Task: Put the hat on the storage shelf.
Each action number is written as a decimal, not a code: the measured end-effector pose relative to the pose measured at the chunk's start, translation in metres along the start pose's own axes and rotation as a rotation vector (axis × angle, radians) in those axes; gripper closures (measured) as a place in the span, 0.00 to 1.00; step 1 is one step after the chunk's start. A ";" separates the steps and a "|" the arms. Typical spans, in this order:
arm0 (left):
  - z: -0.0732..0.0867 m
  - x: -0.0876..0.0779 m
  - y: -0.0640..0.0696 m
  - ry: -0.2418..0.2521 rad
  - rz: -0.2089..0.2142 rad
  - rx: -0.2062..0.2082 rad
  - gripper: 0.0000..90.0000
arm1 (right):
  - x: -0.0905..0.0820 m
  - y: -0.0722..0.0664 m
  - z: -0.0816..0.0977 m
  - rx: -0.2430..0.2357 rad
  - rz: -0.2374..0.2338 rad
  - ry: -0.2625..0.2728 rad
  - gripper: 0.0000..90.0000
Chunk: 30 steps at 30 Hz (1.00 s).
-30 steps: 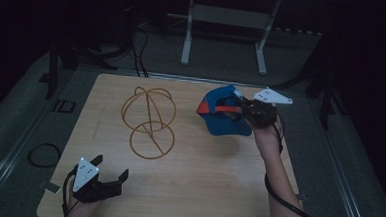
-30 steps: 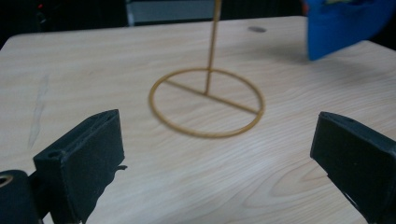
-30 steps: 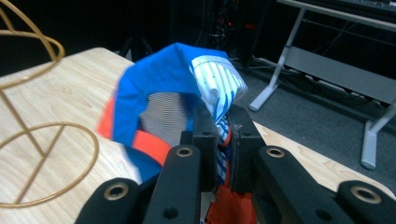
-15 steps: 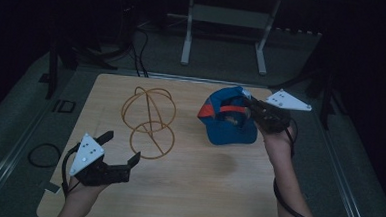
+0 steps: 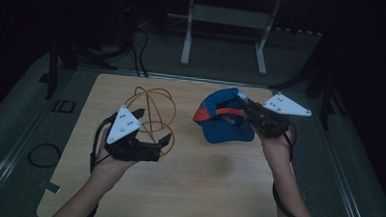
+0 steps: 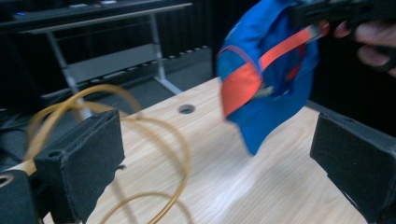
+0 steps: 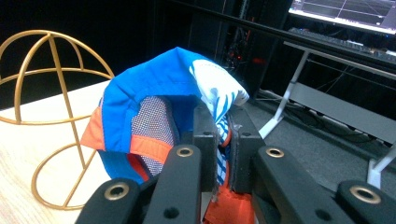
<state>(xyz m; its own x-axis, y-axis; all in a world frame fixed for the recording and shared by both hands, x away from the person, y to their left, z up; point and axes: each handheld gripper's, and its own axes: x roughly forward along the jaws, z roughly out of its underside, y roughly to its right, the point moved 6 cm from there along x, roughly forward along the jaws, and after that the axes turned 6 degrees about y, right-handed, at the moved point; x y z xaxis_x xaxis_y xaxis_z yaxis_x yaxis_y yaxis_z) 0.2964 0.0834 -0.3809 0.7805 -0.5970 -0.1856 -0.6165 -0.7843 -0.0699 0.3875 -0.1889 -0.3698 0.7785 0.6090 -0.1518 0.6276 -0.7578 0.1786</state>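
**Desk:** What am I looking at?

**Operator:** My right gripper [image 5: 251,113] is clenched on a fold of the blue and orange cap [image 5: 224,121], which hangs clear of the wooden table [image 5: 202,189]. My left gripper [image 5: 152,129] hovers with jaws spread and empty, just in front of the gold wire stand [image 5: 151,111].

**Desk:** The risk?

**Operator:** I hold only a thin pinch of cloth near the rim; I judge a tug could pull it free. The left jaws sit close to the wire, so a careless reach could knock the stand over.
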 end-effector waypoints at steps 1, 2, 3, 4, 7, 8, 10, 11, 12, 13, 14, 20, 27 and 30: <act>-0.003 0.005 0.003 0.003 0.007 0.002 0.03 | 0.000 0.000 0.001 0.001 -0.002 0.000 0.93; -0.005 0.011 0.005 -0.001 0.013 0.009 0.04 | -0.001 -0.001 0.001 0.001 -0.003 0.000 0.93; -0.007 0.016 0.007 -0.002 0.015 0.015 0.04 | -0.002 -0.001 0.002 0.001 -0.003 -0.001 0.93; -0.010 0.022 0.010 0.000 0.027 0.012 0.04 | -0.002 -0.001 0.001 0.005 -0.005 0.000 0.93; -0.017 0.038 0.015 -0.001 0.042 0.023 0.05 | -0.006 -0.003 0.000 -0.001 -0.013 0.004 0.93; -0.020 0.044 0.017 -0.003 0.047 0.020 0.05 | -0.007 -0.004 0.000 -0.006 -0.016 0.003 0.93; -0.024 0.052 0.021 0.004 0.066 0.012 0.05 | -0.009 -0.004 -0.001 -0.012 -0.013 0.007 0.93; -0.026 0.058 0.023 0.001 0.072 0.011 0.06 | -0.010 -0.004 -0.002 -0.012 -0.015 0.008 0.93; -0.028 0.063 0.025 0.000 0.074 0.016 0.06 | -0.011 -0.004 -0.002 -0.013 -0.016 0.010 0.93; -0.029 0.067 0.026 -0.008 0.076 0.031 0.06 | -0.013 -0.004 -0.003 -0.007 -0.020 0.012 0.93; -0.030 0.071 0.028 -0.012 0.079 0.029 0.06 | -0.014 -0.004 -0.003 -0.007 -0.025 0.010 0.93; -0.031 0.090 0.035 -0.040 0.117 0.057 0.10 | -0.022 -0.007 -0.003 -0.013 -0.042 0.017 0.93; -0.022 0.108 0.040 -0.069 0.128 0.075 0.22 | -0.028 -0.012 -0.001 -0.015 -0.054 0.024 0.93; -0.020 0.114 0.042 -0.085 0.135 0.079 0.25 | -0.029 -0.015 0.000 -0.016 -0.062 0.024 0.93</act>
<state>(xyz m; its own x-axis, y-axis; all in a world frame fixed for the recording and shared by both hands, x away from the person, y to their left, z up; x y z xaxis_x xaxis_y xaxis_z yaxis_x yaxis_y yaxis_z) 0.3611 -0.0209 -0.3857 0.6807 -0.6766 -0.2807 -0.7237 -0.6804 -0.1149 0.3556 -0.1947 -0.3683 0.7376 0.6606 -0.1396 0.6748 -0.7144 0.1849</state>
